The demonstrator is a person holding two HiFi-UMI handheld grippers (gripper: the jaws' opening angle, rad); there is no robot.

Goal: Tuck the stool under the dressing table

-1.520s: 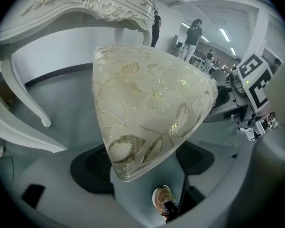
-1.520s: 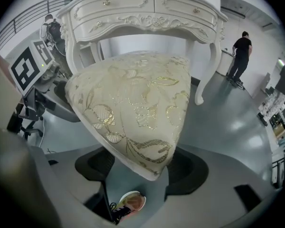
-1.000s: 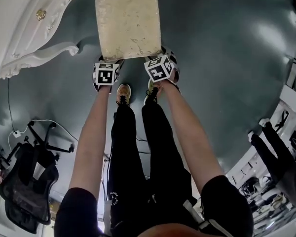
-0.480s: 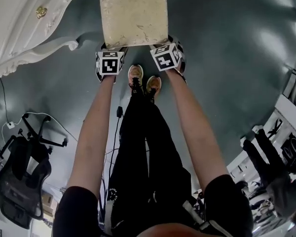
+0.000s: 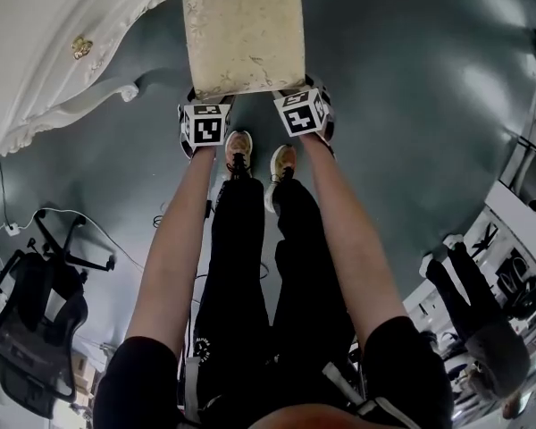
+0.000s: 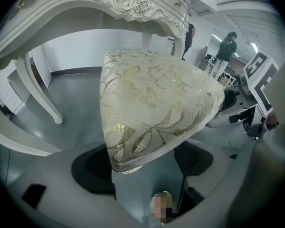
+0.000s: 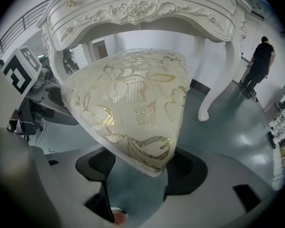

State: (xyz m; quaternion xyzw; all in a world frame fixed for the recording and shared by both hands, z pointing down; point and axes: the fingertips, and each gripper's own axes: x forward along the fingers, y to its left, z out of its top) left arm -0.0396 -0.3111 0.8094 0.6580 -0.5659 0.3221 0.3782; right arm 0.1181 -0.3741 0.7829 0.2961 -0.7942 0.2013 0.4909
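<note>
The stool (image 5: 243,29), w/ a cream seat patterned in gold, sits at top centre of the head view. It stands on the grey-green floor (image 5: 411,105), right in front of the white dressing table (image 5: 45,52) that fills the upper left. In that view the seat's far left corner just meets the table's scalloped edge, and the rest of the seat is out in the open. From the gripper views the table's carved front arches behind the seat, and one curved leg (image 7: 213,80) stands to the right of it. The left gripper (image 5: 205,105) is at the seat's near left corner and the right gripper (image 5: 302,98) at the near right corner, both arms stretched out. On each gripper the fingers are spread wide w/ a seat corner poking in btwn them. I can't say if the pads actually press it. Below the grippers, mid-frame, are the person's two shoes (image 5: 238,146), close together. A black office chair (image 5: 36,320) sits lower left, w/ a white cable (image 5: 18,226) near it. A person in dark clothes (image 7: 262,56) stands far right in the right gripper view.
</note>
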